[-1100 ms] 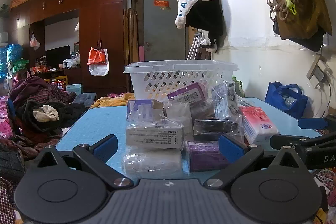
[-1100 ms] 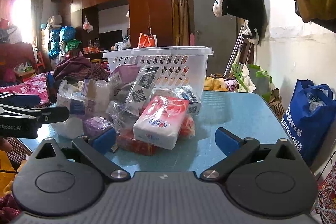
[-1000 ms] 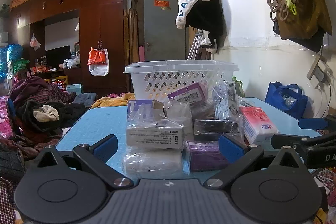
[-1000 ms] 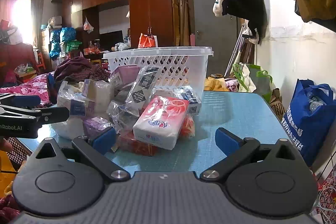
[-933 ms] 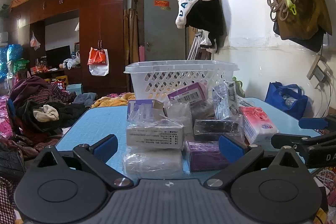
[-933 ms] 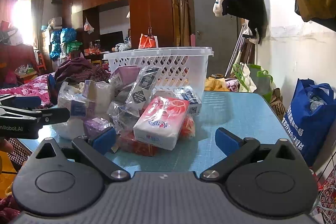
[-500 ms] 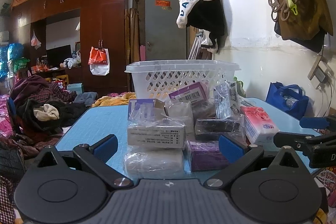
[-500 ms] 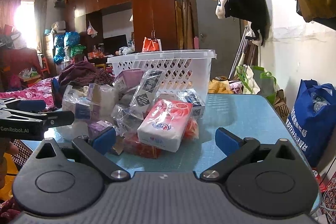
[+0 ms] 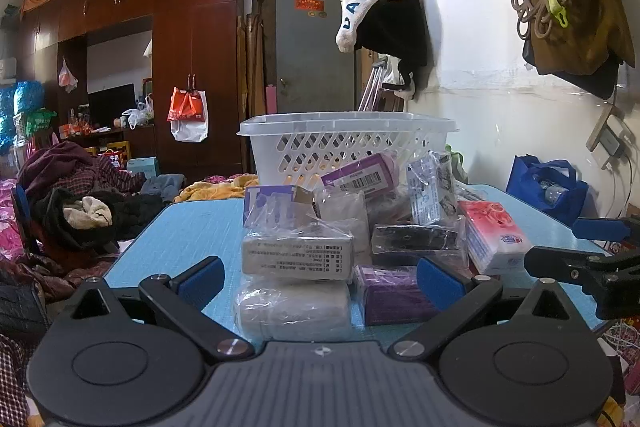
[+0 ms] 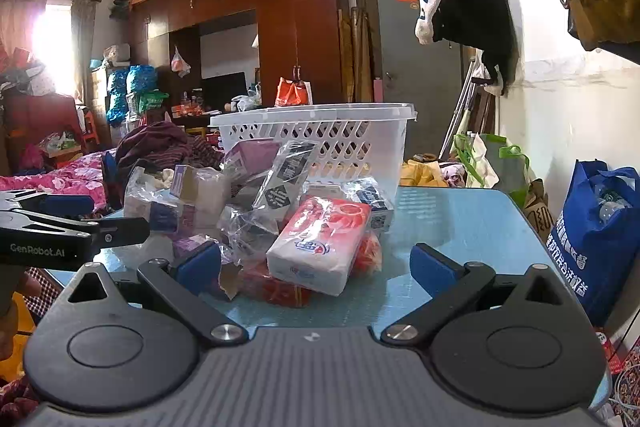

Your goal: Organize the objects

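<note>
A light-blue tabletop with a fine grid pattern (image 9: 188,223) carried everything. At its far side stood a white plastic lattice-walled laundry basket (image 9: 344,143), upright, its rim flared outward. A heap of wrapped goods lay in front of the basket, between it and both grippers.

The left gripper (image 9: 318,273) hung low at the near edge, its blue-padded fingers spread wide and holding nothing. Just ahead of it, between the fingers, sat a grey rectangular box in crinkled clear film (image 9: 298,255), stacked on a pale soft pack in glossy plastic (image 9: 292,307). Beside these, near the right finger, lay a purple block-shaped pack in clear wrap (image 9: 390,293), with a black flat packet in shiny film (image 9: 414,239) above it. A purple carton with a white barcode label (image 9: 360,177) leaned tilted against the basket wall.

The right gripper (image 10: 316,263) also stood apart and empty, pointed at the heap from the other side. Straight ahead of it lay a red-and-white soft tissue pack (image 10: 320,243) — tilted, resting on a flat red packet (image 10: 276,287). Behind it a black-and-grey printed sachet in clear film (image 10: 286,177) leaned toward the basket — whether touching it, I could not tell.
</note>
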